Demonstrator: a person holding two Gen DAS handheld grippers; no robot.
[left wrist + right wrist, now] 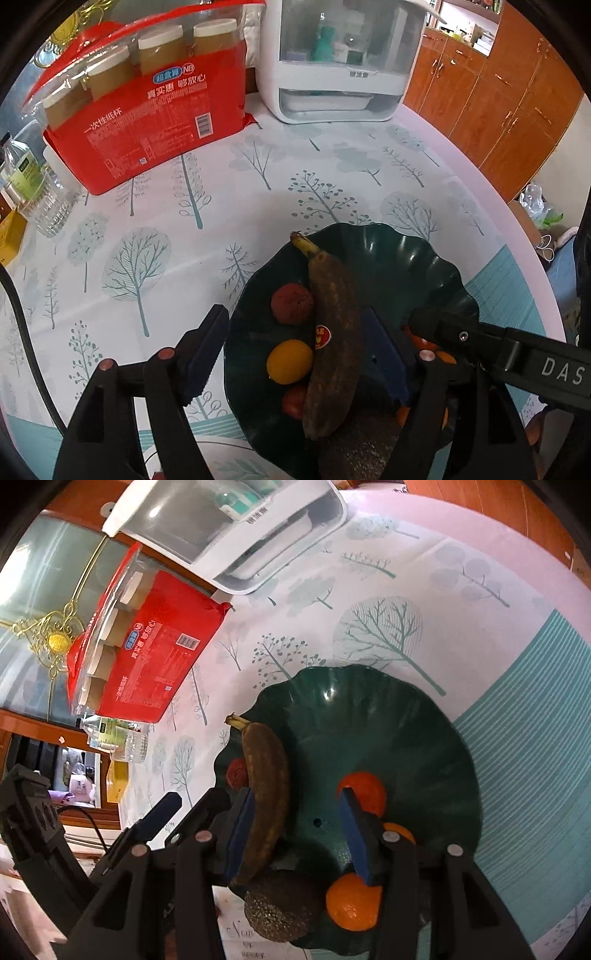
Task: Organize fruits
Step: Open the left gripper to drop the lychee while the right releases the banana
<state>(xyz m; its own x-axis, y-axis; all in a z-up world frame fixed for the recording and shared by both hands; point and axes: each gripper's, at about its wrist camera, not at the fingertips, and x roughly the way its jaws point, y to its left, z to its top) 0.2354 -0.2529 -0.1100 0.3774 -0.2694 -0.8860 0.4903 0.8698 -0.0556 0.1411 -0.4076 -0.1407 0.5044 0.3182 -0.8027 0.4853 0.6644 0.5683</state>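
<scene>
Inside the dark green bowl (424,716), the browned banana (264,794) lies against the left blue pad of the right hand-held gripper (295,834), its jaws apart over the bowl's floor. Meanwhile the left hand-held gripper (295,354), jaws also apart, straddles the banana and the bowl's near rim. Oranges (364,794) sit just beside the right pad. Beyond the bowl, bare patterned counter (221,206) stretches to a red package (147,122).
</scene>
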